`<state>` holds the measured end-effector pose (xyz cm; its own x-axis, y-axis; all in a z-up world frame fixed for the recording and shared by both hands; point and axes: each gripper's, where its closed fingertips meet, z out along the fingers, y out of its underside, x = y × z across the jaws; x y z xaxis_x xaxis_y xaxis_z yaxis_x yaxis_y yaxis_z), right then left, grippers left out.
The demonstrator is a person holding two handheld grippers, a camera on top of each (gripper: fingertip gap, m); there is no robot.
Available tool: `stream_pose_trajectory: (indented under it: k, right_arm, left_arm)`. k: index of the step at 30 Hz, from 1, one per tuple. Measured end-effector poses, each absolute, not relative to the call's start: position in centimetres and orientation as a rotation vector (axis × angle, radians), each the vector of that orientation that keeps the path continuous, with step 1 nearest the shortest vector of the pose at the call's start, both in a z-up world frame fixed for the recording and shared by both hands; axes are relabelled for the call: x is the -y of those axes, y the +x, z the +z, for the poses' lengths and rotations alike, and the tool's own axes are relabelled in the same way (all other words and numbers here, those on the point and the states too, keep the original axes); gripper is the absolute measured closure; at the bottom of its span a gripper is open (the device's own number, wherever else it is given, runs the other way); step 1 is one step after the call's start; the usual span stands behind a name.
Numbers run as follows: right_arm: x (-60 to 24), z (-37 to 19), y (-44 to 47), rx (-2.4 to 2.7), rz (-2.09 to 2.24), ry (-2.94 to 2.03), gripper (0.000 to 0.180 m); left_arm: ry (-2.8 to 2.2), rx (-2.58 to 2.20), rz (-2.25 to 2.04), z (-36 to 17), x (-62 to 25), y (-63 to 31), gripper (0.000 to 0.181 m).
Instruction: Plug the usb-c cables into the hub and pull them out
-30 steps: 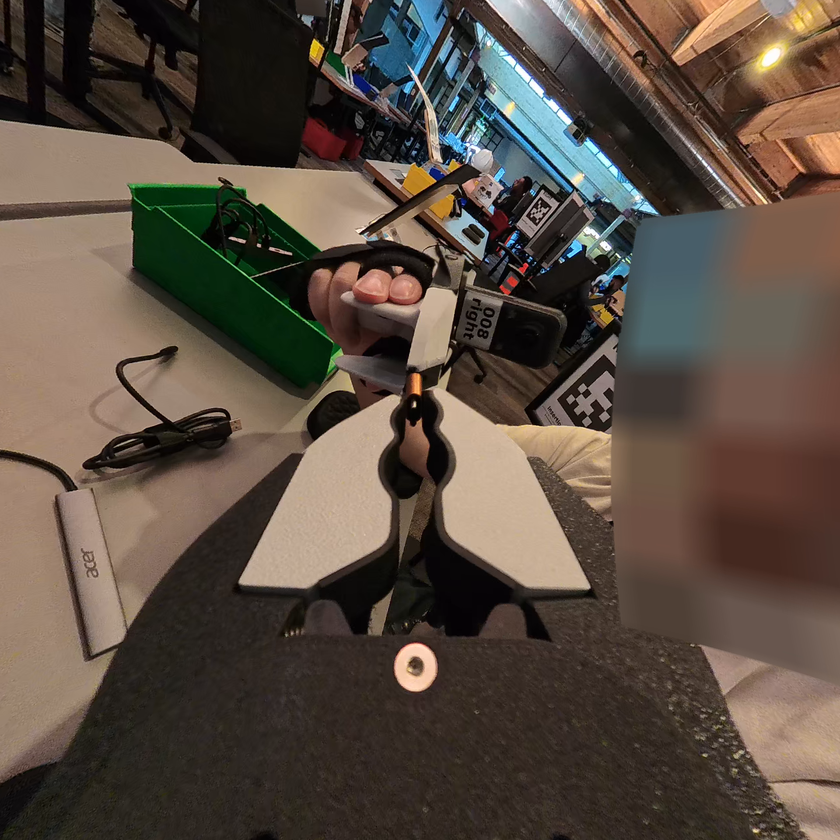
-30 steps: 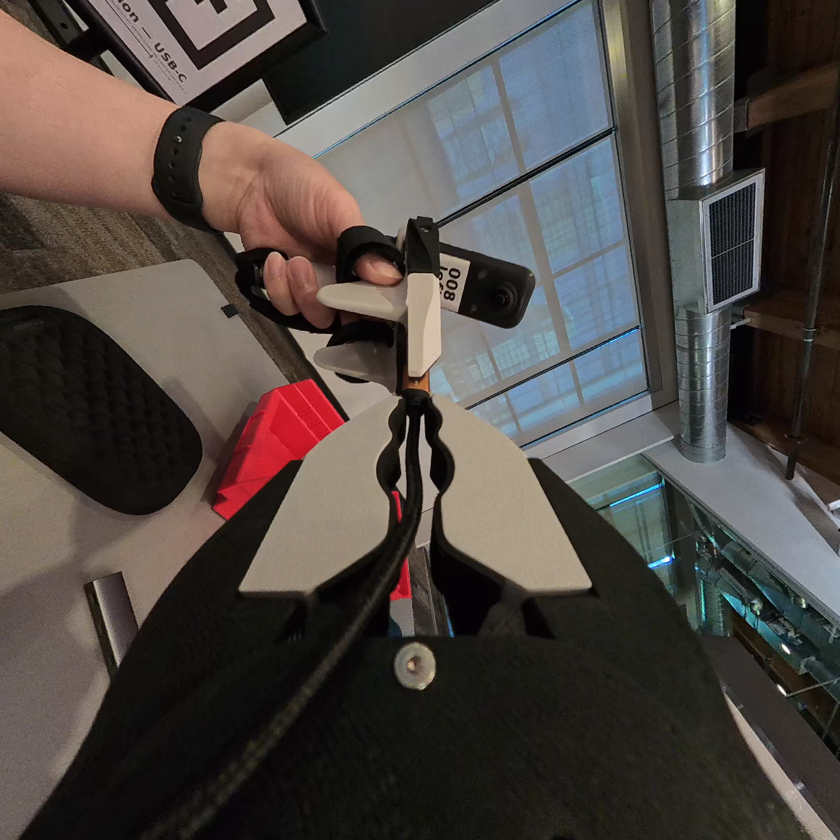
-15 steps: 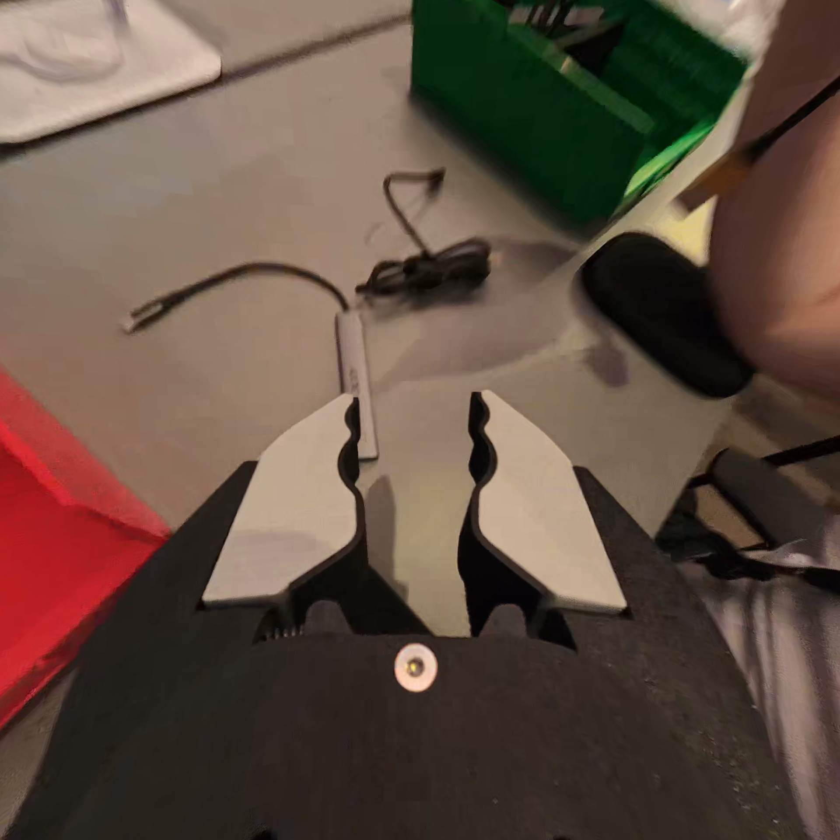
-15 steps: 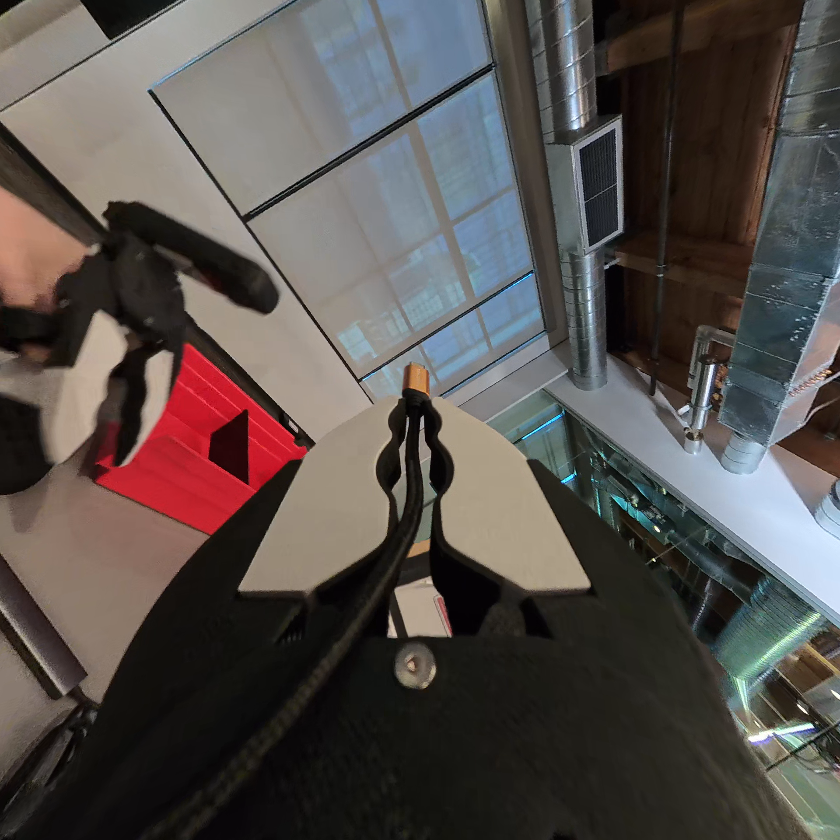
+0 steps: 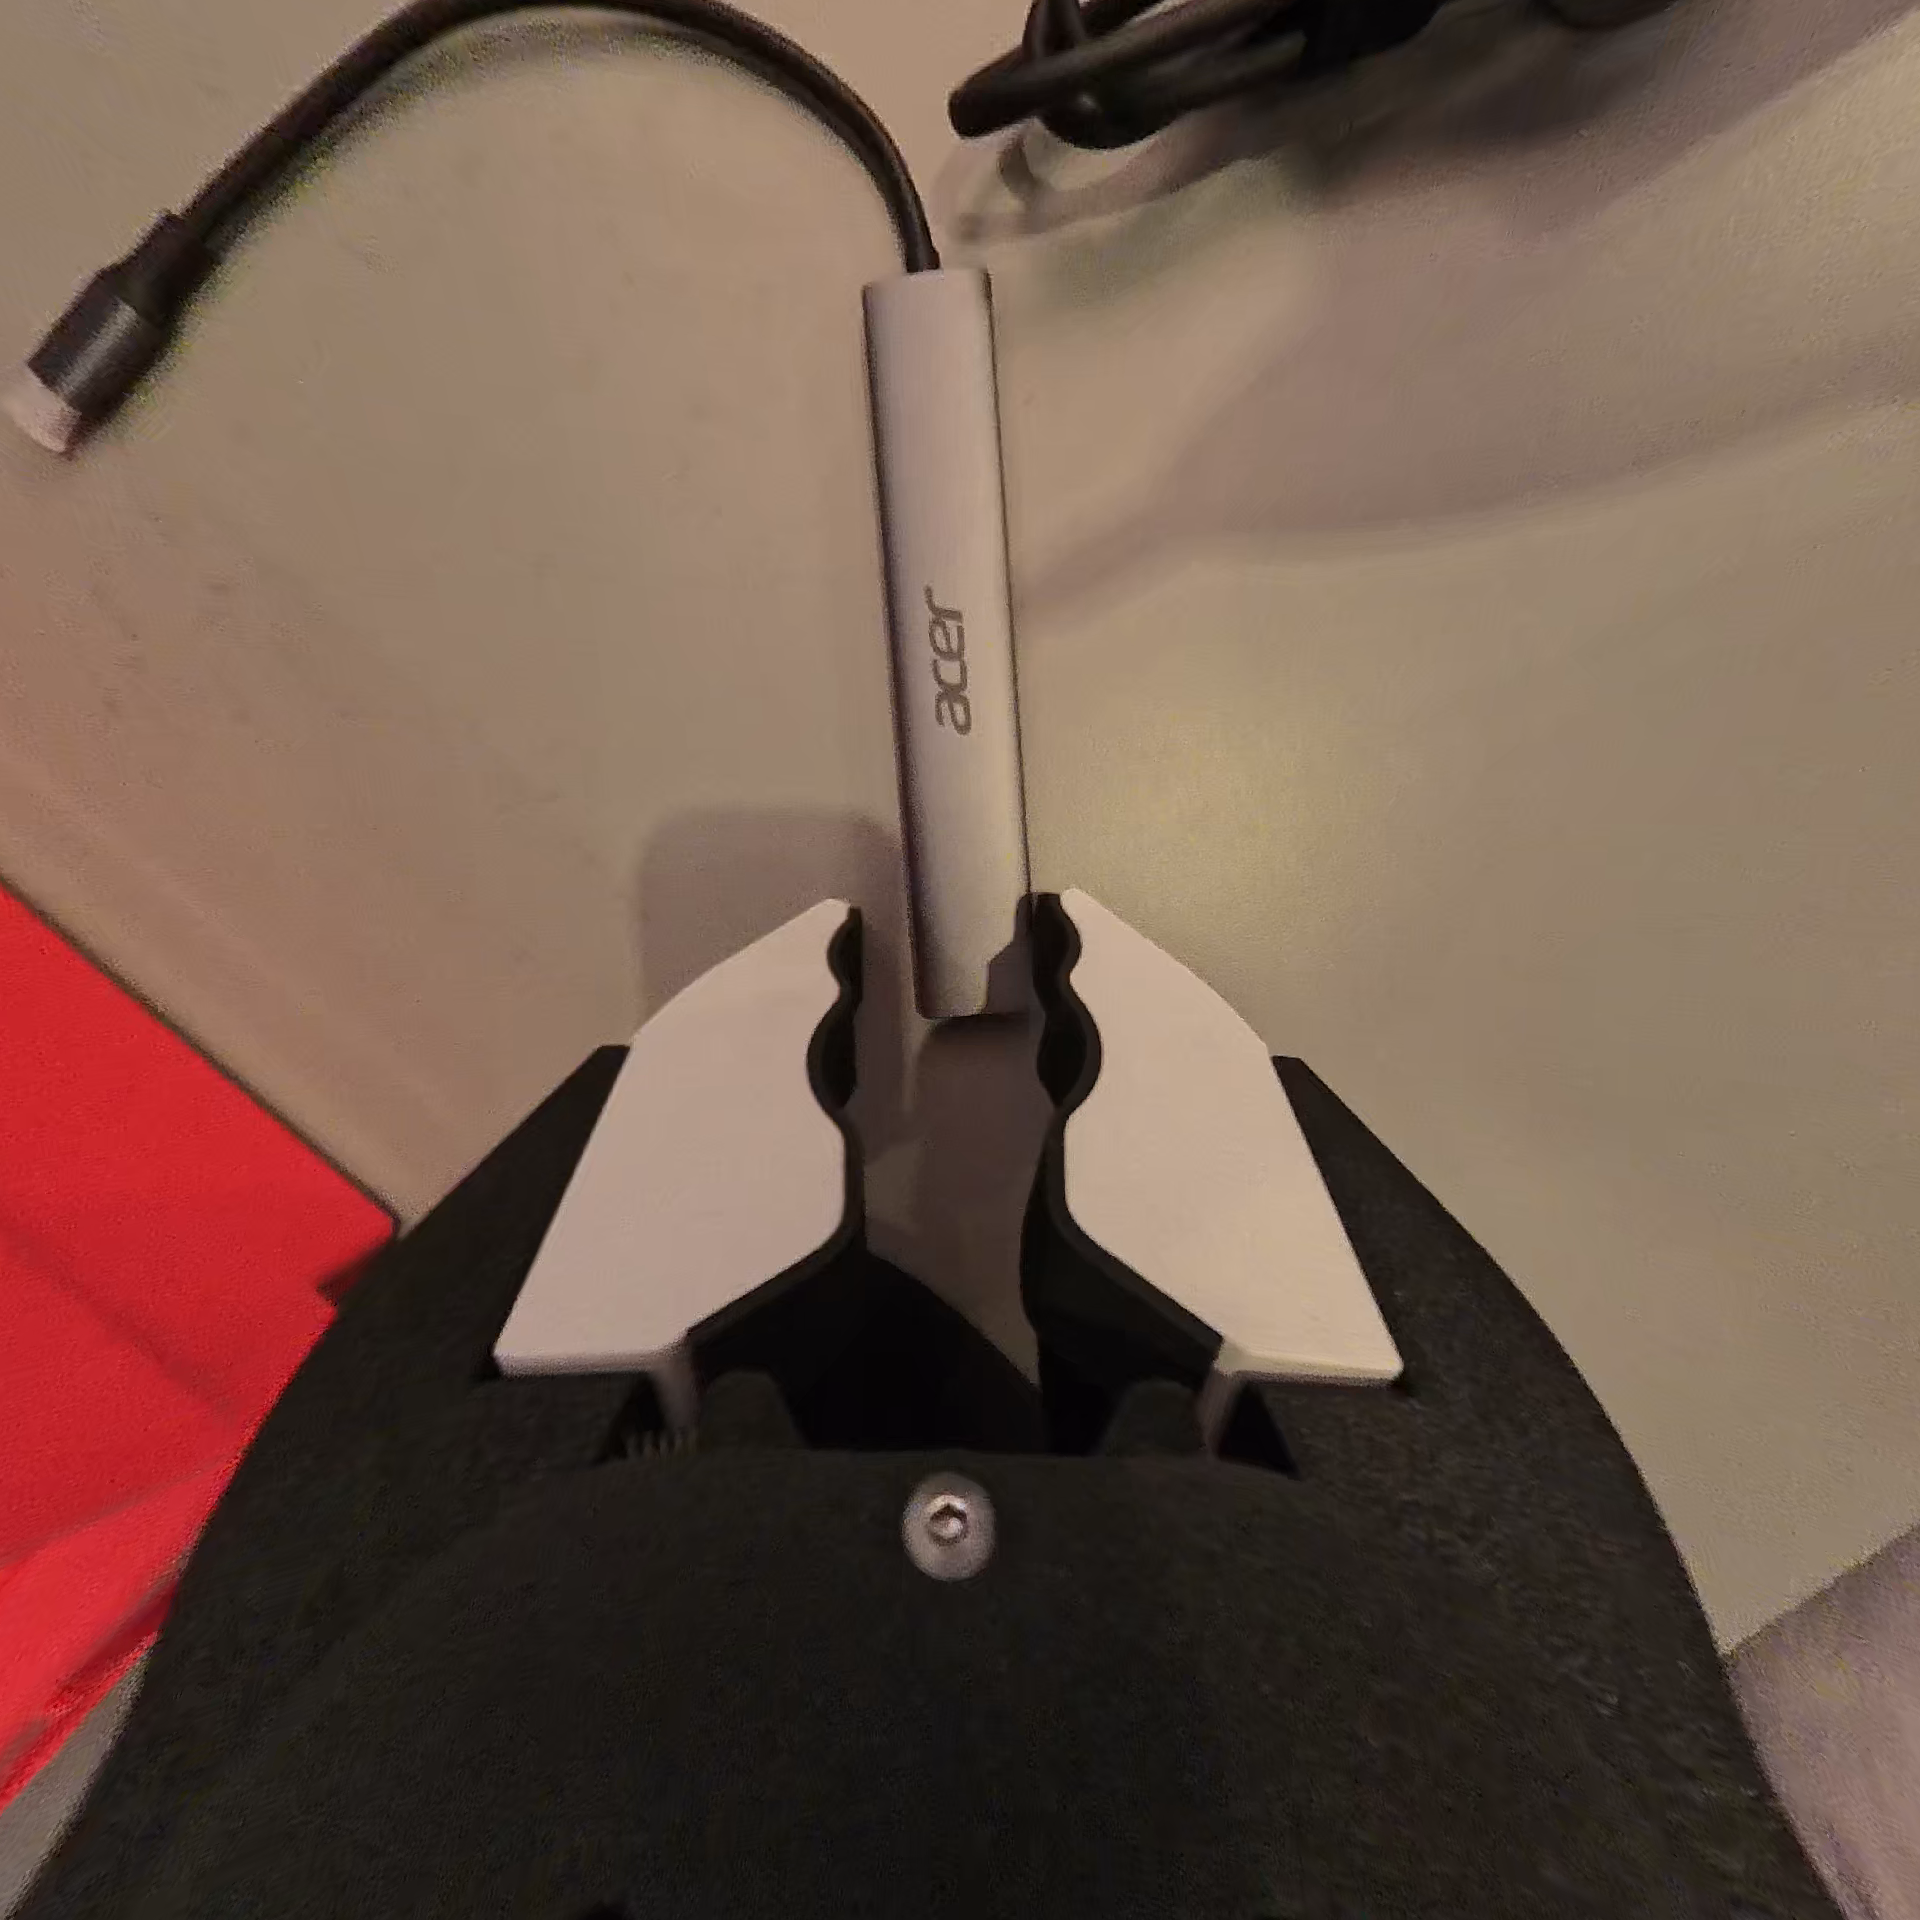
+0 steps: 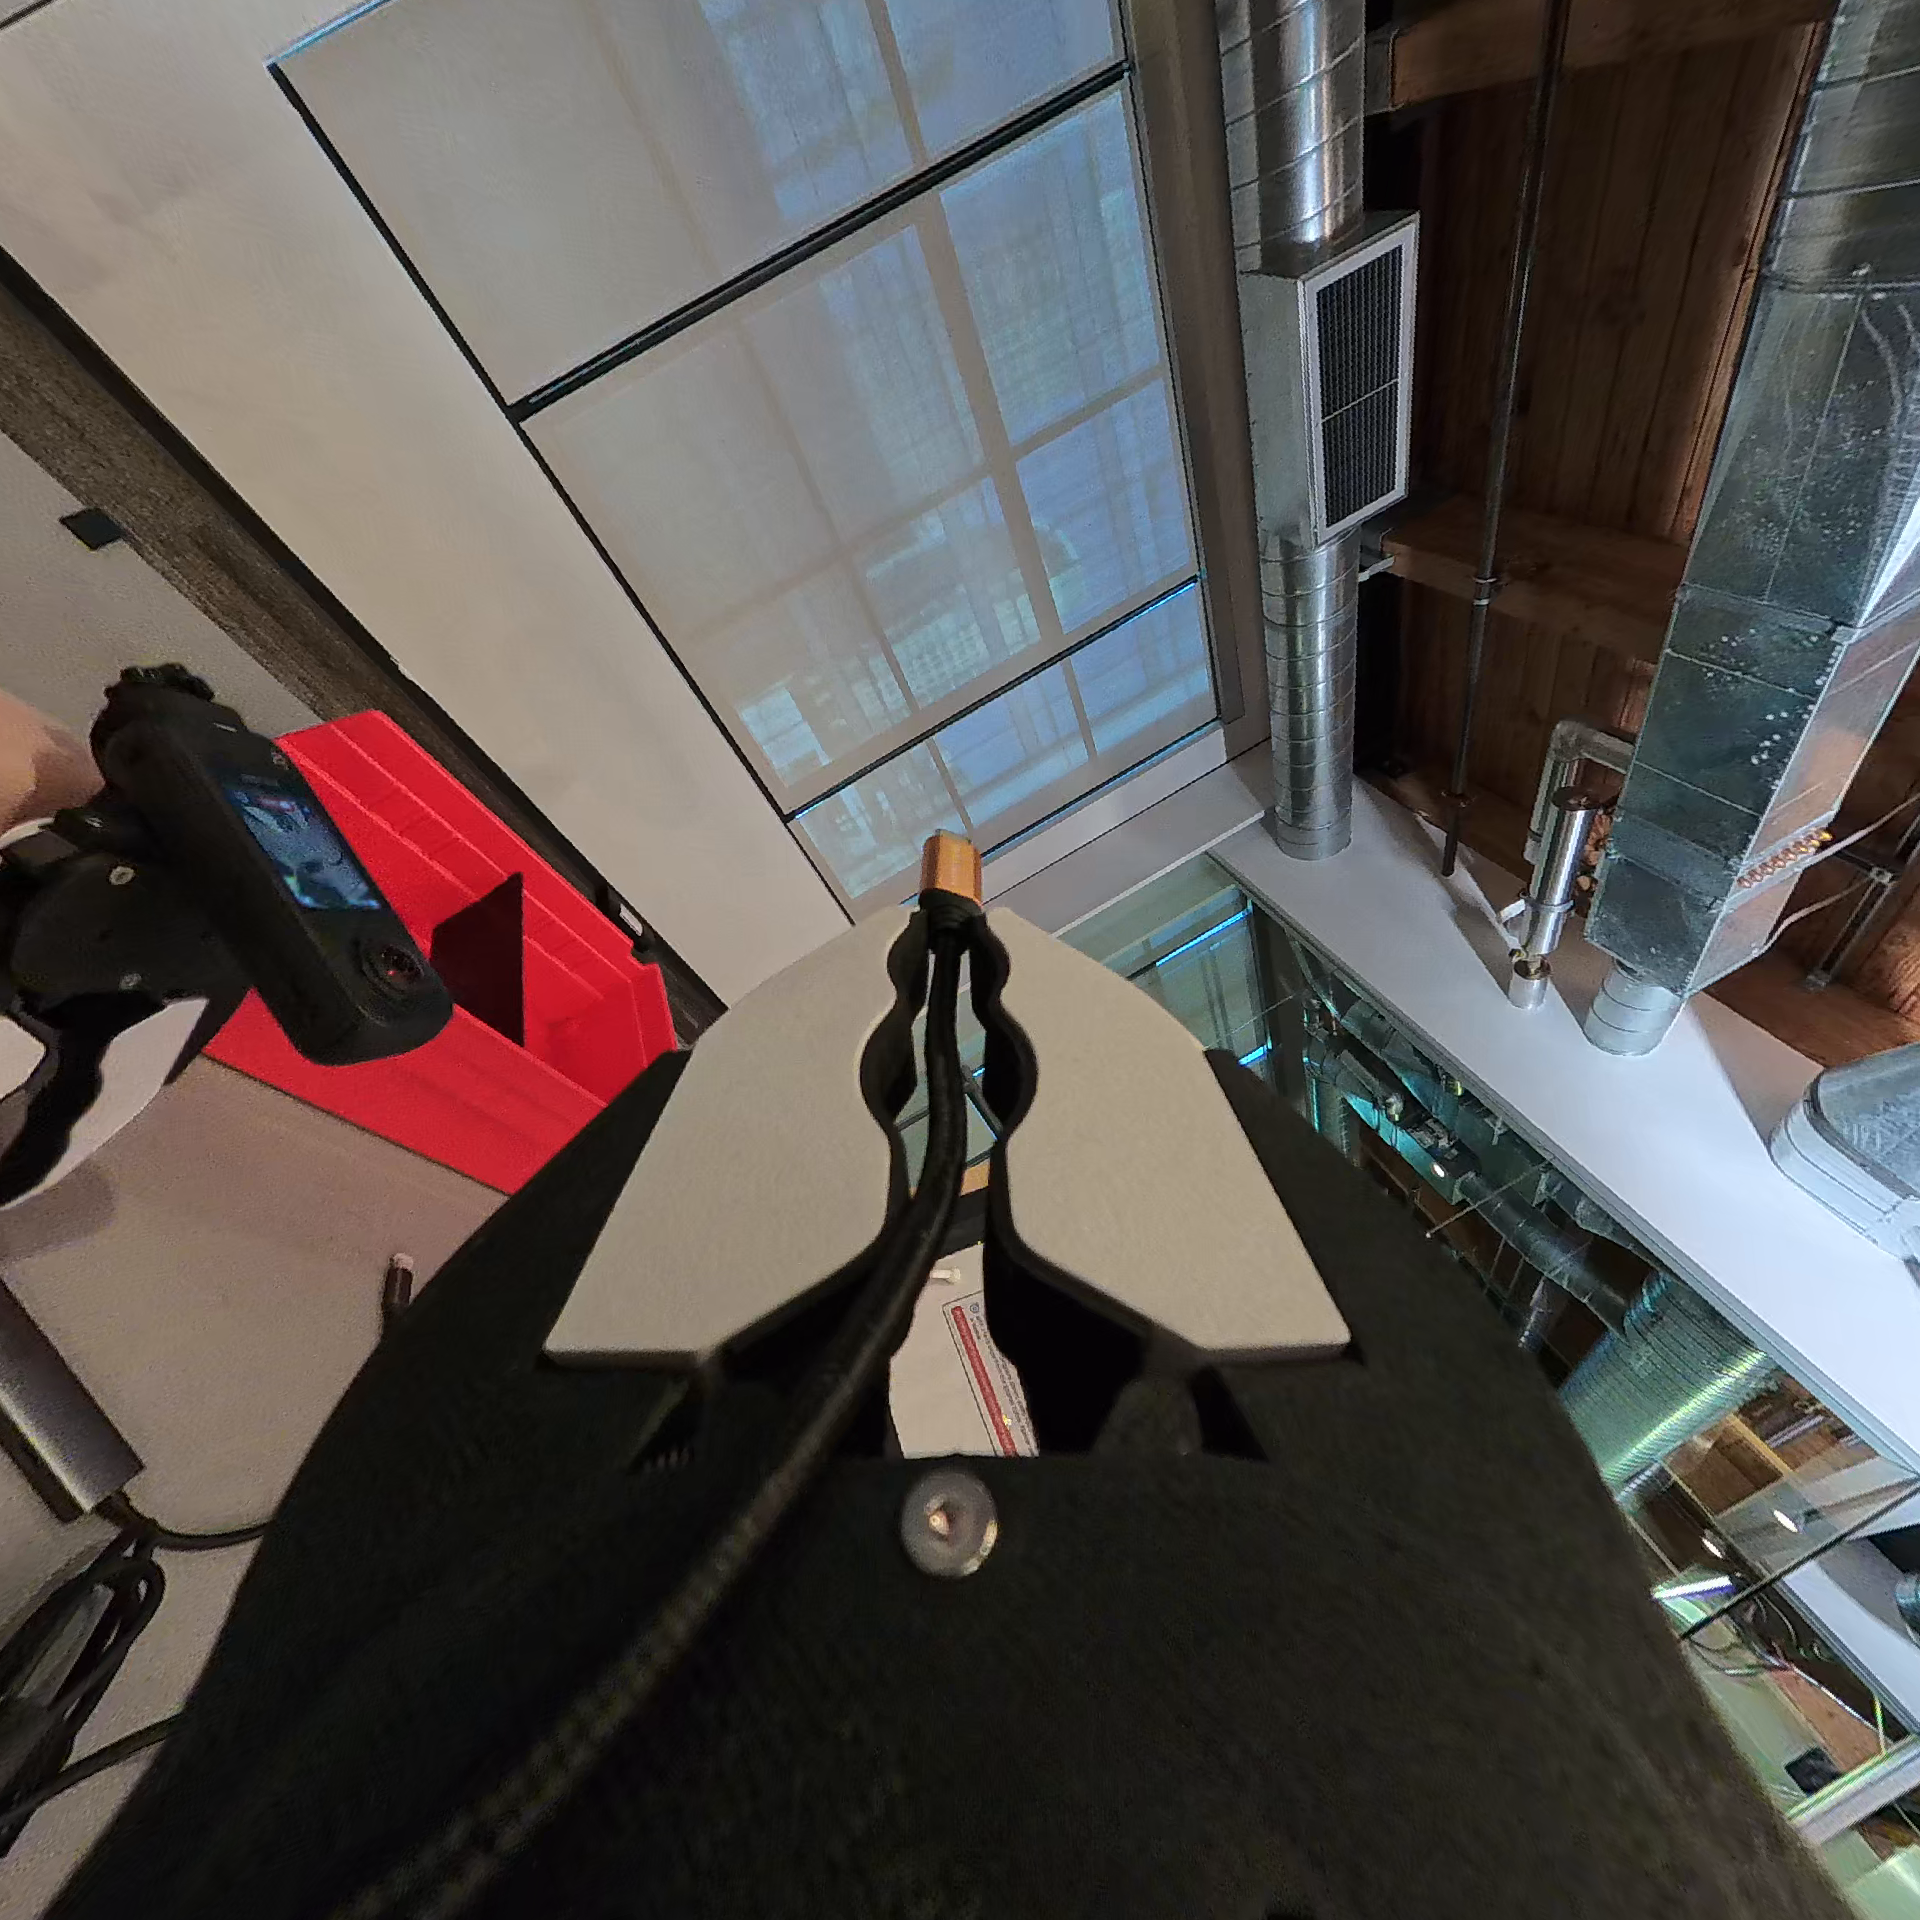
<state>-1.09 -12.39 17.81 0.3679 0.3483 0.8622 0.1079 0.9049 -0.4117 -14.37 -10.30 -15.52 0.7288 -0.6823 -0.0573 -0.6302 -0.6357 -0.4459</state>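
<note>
In the left wrist view the grey USB hub (image 5: 951,644) lies flat on the table, pointing away from me. Its own black cable (image 5: 582,73) curves left to a plug (image 5: 73,374). My left gripper (image 5: 945,912) is open, its jaws straddling the hub's near end; the right finger is at the hub's edge and there is a gap on the left. My right gripper (image 6: 951,920) is shut on a black braided cable (image 6: 935,1060), held in the air and aimed up at the windows. The cable's orange USB-C plug (image 6: 951,868) sticks out past the tips. The hub also shows in the right wrist view (image 6: 52,1413).
A red bin (image 5: 145,1247) stands left of the hub, also in the right wrist view (image 6: 488,935). A bundled black cable (image 5: 1143,62) lies beyond the hub. The left gripper with its camera (image 6: 281,904) shows at the left of the right wrist view, over the table (image 6: 260,1226). Left tips to right tips: about 35 cm. The plug (image 5: 73,374) is about 15 cm from my left fingertips and 40 cm from my right.
My left gripper let go of the orange plug, opened, swung down to the table and closed in on the hub's near end. My right gripper kept the cable and tilted upward.
</note>
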Motion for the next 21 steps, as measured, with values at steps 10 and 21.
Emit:
stream_pose_trajectory:
  k: [10,21]
  right_arm:
    - [12.1,17.7,-1.0,1.202,0.151,-0.454,0.172]
    - [12.1,17.7,-0.9,1.208,0.143,-0.454,0.172]
  left_arm:
    - [-2.653,-1.092,-0.109,-15.9,10.4,-14.3,0.159]
    - [-2.629,-1.197,-0.116,-16.0,10.1,-13.0,0.159]
